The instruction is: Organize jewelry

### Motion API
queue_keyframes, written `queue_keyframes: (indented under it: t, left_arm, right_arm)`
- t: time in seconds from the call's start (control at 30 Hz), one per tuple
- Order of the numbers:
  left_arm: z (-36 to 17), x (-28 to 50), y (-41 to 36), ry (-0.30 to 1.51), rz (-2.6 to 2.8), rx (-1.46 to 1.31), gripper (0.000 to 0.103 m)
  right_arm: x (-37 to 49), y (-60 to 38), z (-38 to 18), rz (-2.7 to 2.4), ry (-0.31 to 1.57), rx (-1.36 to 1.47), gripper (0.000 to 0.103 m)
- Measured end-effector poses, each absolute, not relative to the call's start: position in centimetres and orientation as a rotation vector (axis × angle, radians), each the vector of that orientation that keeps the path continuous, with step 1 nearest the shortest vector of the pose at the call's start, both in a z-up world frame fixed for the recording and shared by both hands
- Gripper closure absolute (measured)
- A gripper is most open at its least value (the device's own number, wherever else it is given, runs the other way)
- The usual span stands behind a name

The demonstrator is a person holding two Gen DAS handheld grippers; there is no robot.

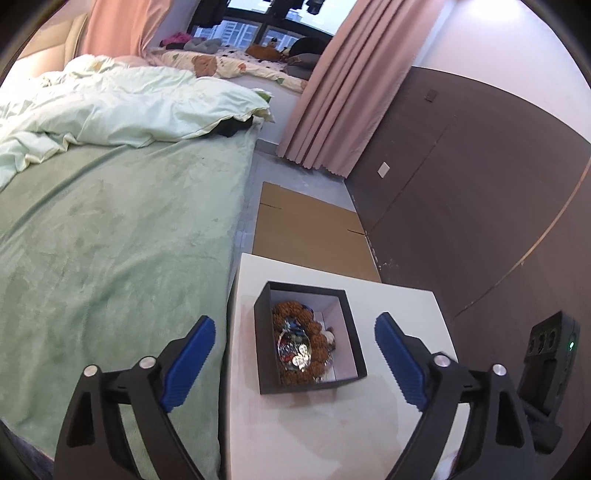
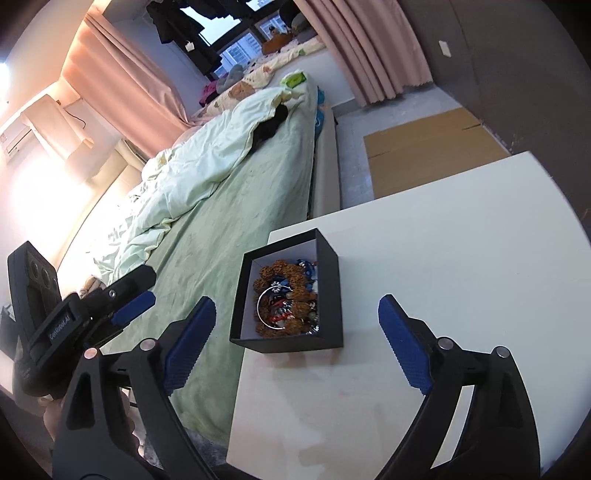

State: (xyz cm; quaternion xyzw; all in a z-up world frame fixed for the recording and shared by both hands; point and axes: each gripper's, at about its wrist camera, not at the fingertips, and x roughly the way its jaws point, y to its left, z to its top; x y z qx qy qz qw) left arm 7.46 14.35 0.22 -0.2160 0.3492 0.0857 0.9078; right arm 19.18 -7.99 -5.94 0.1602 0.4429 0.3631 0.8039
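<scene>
Black box (image 1: 309,384) of jewelry (image 1: 301,343), seemingly bracelets, sits ahead of both wide-open, empty grippers

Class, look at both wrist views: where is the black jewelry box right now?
The black jewelry box sits open on the white table, near the table edge beside the green bed; in both views it lies ahead of the open jaws.

A home bedroom is shown: a bed (image 1: 110,221) with a green sheet and a rumpled duvet (image 1: 110,107), pink curtains (image 1: 332,110) at a window (image 1: 258,26), a cushioned window seat (image 1: 229,62), and a white table (image 2: 443,277) beside the bed
</scene>
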Motion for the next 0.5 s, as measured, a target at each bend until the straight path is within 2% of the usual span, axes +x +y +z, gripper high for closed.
queue_keyframes:
  t: [0.13, 0.5]
  left_arm:
    - [0.9, 6.4, 13.1, 0.707, 0.167, -0.398, 0.009]
    - [1.8, 4.0, 9.8, 0.694, 0.139, -0.332, 0.008]
  right_arm:
    - [18.1, -9.5, -4.9, 0.771, 0.922, 0.323, 0.01]
    - [14.8, -13.0, -3.1, 0.713, 0.877, 0.229, 0.005]
